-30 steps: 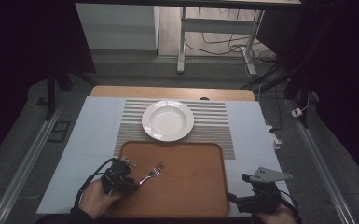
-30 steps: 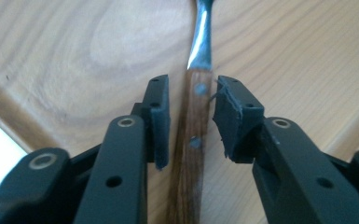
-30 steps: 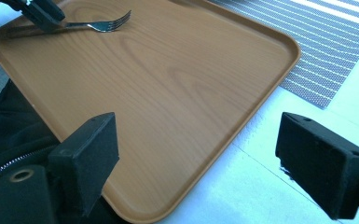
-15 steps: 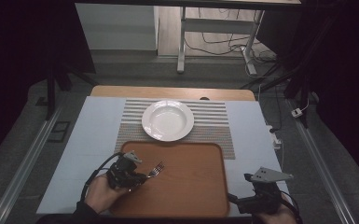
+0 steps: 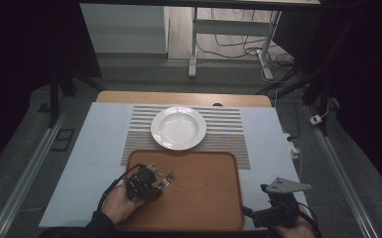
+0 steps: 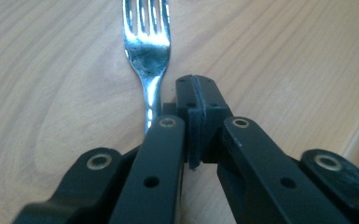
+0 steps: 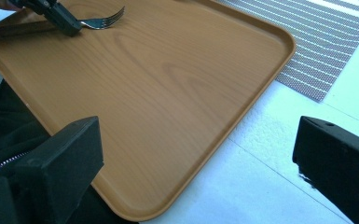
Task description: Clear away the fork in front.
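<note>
1. Your left gripper (image 6: 196, 100) had its jaws pressed together, pads meeting. The fork (image 6: 148, 44) lay just beside them on the tray (image 6: 270, 51); its handle ran under the left jaw and was hidden, so I could not tell whether the jaws pinched it.
2. Your right gripper (image 7: 198, 175) stood wide apart with nothing between its jaws, low over the tray's near right corner.
3. From above, your left hand (image 5: 120, 204) covered most of that gripper, and the fork (image 5: 167, 179) showed only its tines.
4. The wooden tray (image 5: 203, 193) carried the fork alone, near its left edge.
5. The white plate (image 5: 178, 127) sat on the striped mat (image 5: 228, 134) beyond the tray, nothing on it.
6. I could read no writing anywhere.
</note>
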`<state>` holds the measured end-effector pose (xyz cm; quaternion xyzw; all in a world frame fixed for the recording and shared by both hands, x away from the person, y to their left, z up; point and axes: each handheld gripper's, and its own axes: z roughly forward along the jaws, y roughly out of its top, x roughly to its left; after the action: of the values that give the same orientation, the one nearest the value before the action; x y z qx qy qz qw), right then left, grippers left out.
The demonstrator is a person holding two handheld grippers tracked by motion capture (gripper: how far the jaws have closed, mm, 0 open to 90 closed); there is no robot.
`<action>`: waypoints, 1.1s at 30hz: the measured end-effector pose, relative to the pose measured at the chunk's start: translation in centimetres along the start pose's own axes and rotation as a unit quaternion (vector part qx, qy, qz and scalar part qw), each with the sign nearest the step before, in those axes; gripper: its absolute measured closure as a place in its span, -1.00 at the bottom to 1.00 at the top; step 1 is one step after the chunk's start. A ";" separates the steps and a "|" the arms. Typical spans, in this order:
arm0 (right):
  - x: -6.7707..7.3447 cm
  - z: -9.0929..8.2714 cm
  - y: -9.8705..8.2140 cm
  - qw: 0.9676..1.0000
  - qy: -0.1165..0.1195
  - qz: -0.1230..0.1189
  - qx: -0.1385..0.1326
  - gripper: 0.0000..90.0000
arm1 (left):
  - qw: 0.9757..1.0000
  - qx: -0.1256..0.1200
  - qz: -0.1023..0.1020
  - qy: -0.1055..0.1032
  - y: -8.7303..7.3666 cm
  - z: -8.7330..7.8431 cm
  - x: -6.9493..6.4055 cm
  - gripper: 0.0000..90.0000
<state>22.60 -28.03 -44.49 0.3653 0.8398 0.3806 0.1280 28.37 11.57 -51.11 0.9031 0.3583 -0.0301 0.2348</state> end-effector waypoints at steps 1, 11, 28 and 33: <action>0.0 0.0 0.0 1.000 0.000 0.000 0.001 -0.96 | 1.000 -0.001 -0.002 0.002 0.0 0.0 0.1 0.97; 0.0 0.1 0.0 1.000 0.000 0.000 0.003 -0.96 | 1.000 -0.004 -0.022 0.021 -0.3 -0.5 1.2 0.97; 0.0 0.1 0.1 1.000 0.004 -0.002 0.009 -0.96 | 0.996 -0.007 -0.075 0.040 -1.6 -1.8 4.4 0.96; 0.0 0.2 0.1 1.000 0.003 -0.004 0.011 -0.96 | 0.995 -0.010 -0.086 0.041 -2.0 -2.1 5.1 0.96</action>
<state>22.73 -27.89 -44.59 0.3626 0.8454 0.3723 0.1233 30.60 17.03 -51.26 0.8672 0.4441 -0.0096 0.2252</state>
